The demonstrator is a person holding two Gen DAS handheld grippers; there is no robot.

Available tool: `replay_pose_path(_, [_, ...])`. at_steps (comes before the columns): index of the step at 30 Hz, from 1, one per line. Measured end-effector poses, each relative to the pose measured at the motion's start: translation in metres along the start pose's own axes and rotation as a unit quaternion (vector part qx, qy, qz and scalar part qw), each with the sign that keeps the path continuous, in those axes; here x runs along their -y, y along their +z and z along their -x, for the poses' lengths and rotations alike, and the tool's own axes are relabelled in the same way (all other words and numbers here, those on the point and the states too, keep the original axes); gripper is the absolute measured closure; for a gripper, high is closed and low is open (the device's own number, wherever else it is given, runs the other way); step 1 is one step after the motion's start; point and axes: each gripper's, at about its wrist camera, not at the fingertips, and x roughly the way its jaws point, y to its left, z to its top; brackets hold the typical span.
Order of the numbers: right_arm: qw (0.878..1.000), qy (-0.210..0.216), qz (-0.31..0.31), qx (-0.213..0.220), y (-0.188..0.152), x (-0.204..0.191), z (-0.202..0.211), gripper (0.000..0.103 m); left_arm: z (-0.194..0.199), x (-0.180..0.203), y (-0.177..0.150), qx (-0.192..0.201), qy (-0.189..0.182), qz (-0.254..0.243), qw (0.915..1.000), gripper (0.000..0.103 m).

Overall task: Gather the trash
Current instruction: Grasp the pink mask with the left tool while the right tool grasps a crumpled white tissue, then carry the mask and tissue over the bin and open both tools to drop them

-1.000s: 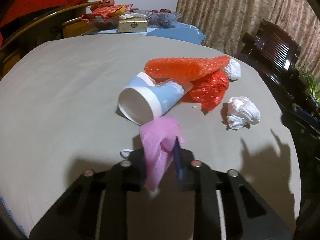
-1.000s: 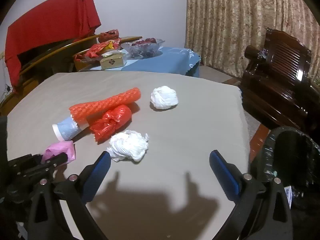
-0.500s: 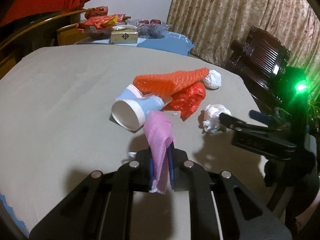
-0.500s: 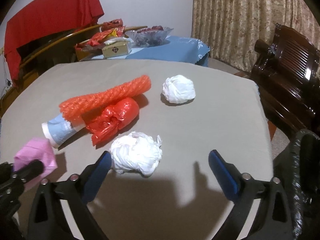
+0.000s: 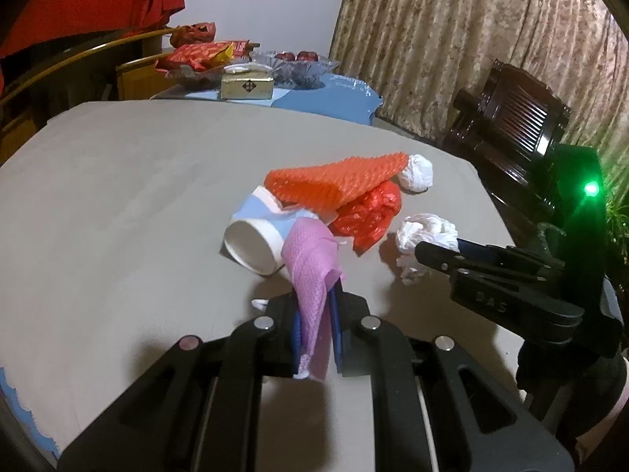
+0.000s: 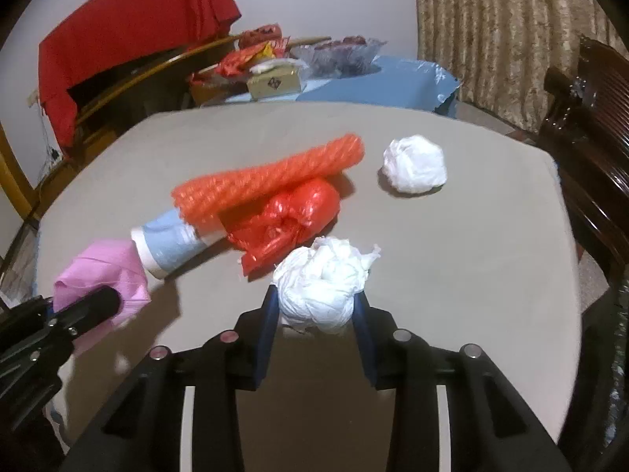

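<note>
The orange mesh roll (image 5: 338,183) covers the closed end of the paper cup (image 5: 261,242) and part of the red bag (image 5: 369,212); the pink cloth (image 5: 312,271) hides the cup's near side; the right claw (image 5: 426,253) masks part of a white wad (image 5: 426,230); the black bin (image 6: 617,358) is cut off by the frame edge; the gold box's (image 6: 275,84) emblem is too small to read.

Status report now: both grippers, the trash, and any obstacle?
Left gripper shut on pink napkin. Right gripper closing on white paper ball. Cup, red bag remain. Nothing blocking.
</note>
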Motion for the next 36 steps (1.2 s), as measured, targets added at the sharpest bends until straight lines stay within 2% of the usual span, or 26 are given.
replay_pose_path(16, [0.998,-0.025,-0.01,0.049,0.008,0.012,0.06,0.067,0.018,0.025,0.019,0.032,-0.007,-0.015,0.9993,0.092])
replay_pose_path(36, [0.996,-0.036,-0.018,0.073,-0.002,0.022,0.1,0.067,0.038,0.045,0.026,0.056,-0.021,-0.028,0.9978,0.092])
